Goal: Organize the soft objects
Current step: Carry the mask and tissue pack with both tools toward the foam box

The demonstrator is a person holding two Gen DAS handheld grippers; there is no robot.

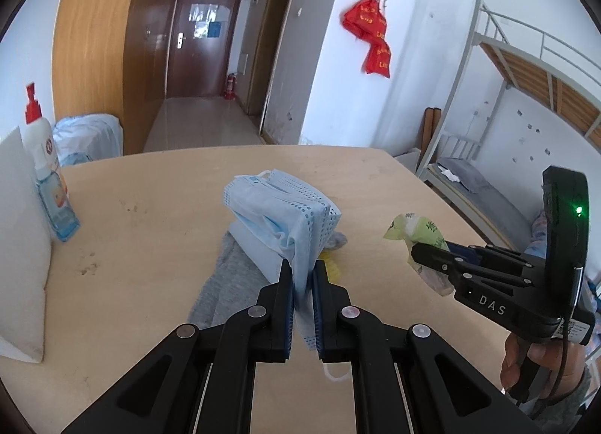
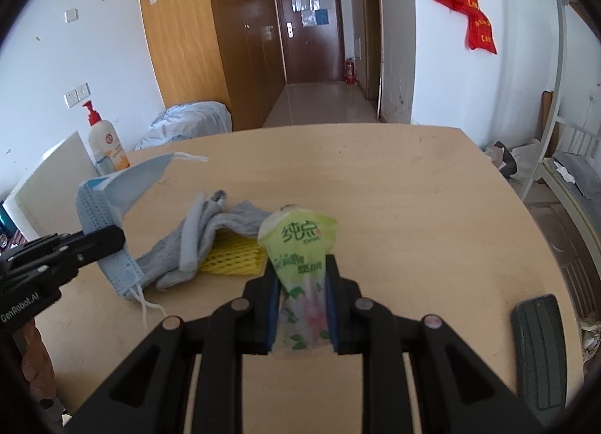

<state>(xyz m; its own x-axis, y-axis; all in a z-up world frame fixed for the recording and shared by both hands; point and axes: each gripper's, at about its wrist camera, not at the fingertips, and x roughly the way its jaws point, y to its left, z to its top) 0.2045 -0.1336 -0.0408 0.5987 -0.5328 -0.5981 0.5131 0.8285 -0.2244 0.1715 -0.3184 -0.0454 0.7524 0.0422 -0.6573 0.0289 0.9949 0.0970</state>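
Note:
My left gripper (image 1: 303, 268) is shut on a stack of light blue face masks (image 1: 281, 210), lifted above the wooden table (image 1: 150, 208). The same masks (image 2: 109, 204) show at the left of the right wrist view, pinched by the left gripper (image 2: 116, 238). My right gripper (image 2: 302, 266) is shut on a green tissue pack (image 2: 298, 246), held off the table; it also appears in the left wrist view as the tissue pack (image 1: 417, 229) in the right gripper (image 1: 420, 257). Grey socks (image 2: 199, 246) and a yellow foam net (image 2: 233, 257) lie on the table below.
A lotion pump bottle (image 1: 39, 148) and a blue bottle (image 1: 56, 204) stand at the table's left, beside a white box (image 1: 18, 246). A dark grey flat object (image 2: 537, 351) lies at the table's right edge. A bunk bed (image 1: 526, 96) stands to the right.

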